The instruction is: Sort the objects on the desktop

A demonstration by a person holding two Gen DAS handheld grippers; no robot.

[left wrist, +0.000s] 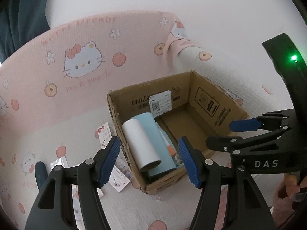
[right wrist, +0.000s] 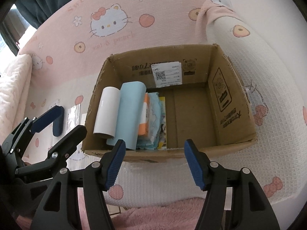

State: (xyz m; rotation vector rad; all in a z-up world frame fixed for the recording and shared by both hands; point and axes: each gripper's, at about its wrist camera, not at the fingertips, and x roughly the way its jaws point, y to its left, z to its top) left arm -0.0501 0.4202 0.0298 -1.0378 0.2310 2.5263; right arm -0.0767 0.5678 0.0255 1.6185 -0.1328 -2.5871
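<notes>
The box (right wrist: 226,99) sits on a pink cat sheet (right wrist: 115,38). Inside, on its left side, lie a white roll (right wrist: 106,111), a blue roll (right wrist: 130,113) and some soft packs (right wrist: 153,118). The right side is bare.

The left tongs (left wrist: 149,161) are wide open and hold nothing. The right tongs (right wrist: 154,163) hang over the near wall of the box. They are open with nothing between them.

More things wait on the sheet left of the box: paper cards (left wrist: 119,180), a clear packet (right wrist: 73,115) and a dark blue thing (right wrist: 57,126).

The cards look light, thin and bendy. They lie flat, so I think pinching one by an edge works best. The packet may be slippery. The box wall stands close to the cards and could get in the way.
</notes>
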